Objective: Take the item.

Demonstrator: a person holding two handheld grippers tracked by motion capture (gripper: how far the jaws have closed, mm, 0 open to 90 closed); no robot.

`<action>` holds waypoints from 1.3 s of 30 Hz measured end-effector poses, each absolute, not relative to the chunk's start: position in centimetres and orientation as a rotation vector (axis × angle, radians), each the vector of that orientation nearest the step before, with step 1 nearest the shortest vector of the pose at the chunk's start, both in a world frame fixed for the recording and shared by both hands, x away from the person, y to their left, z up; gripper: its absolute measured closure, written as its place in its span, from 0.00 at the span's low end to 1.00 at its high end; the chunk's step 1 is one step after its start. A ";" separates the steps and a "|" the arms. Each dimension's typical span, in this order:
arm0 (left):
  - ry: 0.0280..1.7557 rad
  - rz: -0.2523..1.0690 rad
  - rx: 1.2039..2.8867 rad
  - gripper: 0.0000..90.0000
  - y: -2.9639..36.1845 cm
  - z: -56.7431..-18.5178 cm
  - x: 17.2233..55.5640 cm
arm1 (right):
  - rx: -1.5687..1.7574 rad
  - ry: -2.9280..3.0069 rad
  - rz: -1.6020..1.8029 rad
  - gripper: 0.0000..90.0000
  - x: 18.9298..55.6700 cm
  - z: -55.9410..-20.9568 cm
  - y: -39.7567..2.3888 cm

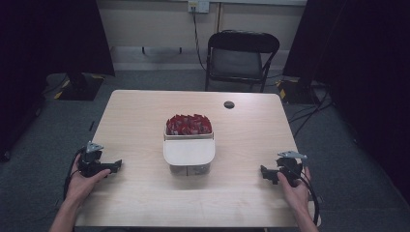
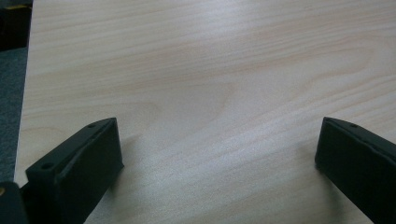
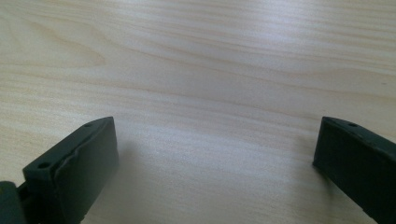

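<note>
Both hands rest on the tabletop, left gripper and right gripper spread and empty, well apart from the container of red packets, which look light, crinkly and slippery, best pinched at an upper edge.

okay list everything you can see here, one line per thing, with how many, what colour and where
table: one, light wood, centre of the room
box: one, pale beige with a clear base, middle of the table
packets: a stack too dense to count, red, standing in the back part of the box
round hole cover: one, black, far side of the table, right of centre
folding chair: one, black, beyond the table
wall socket: one, pale, on the far wall with a cable hanging down
carpet: grey, around the table
left tongs: one, black, near left of the table, jaws open with nothing between them
right tongs: one, black, near right of the table, jaws open with nothing between them
</note>
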State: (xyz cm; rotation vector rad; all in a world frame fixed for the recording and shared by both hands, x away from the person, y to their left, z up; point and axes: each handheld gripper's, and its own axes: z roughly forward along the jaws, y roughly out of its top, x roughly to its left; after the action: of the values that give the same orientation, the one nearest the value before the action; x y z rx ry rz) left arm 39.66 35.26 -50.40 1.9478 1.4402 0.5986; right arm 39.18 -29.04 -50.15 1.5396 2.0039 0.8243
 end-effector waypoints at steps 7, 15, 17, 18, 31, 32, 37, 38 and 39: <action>1.437 0.597 1.948 0.00 35.3 -50.4 39.7 | 1.543 2.001 0.823 0.00 39.2 -50.2 -29.0; 1.444 0.558 1.973 0.18 34.9 -49.6 39.6 | 1.543 2.001 0.823 0.00 39.2 -50.2 -29.0; 1.437 0.556 1.977 0.19 34.8 -49.5 39.5 | 1.543 2.001 0.824 0.00 39.2 -50.2 -29.0; 1.433 0.554 1.968 0.20 34.8 -49.4 39.5 | 1.543 2.002 0.824 0.00 39.2 -50.2 -29.0; 1.375 0.578 1.889 0.20 33.6 -46.9 39.4 | 1.542 2.002 0.823 0.00 39.2 -50.2 -29.0; 1.364 0.575 1.894 0.20 33.3 -46.8 39.4 | 1.542 2.002 0.824 0.00 39.2 -50.2 -29.0; 1.337 0.563 1.907 0.20 32.5 -46.6 39.3 | 1.539 2.005 0.825 0.00 39.2 -50.2 -29.0; 1.327 0.559 1.917 0.20 32.3 -46.5 39.4 | 1.538 2.007 0.825 0.00 39.2 -50.2 -29.0; 1.327 0.559 1.917 0.20 32.3 -46.5 39.4 | 1.538 2.007 0.825 0.00 39.2 -50.2 -29.0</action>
State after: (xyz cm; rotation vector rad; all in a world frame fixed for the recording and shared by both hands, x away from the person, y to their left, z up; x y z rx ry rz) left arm 39.35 32.32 -46.46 1.9175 1.3272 0.5595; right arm 39.24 -29.01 -50.15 1.5378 2.0066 0.8250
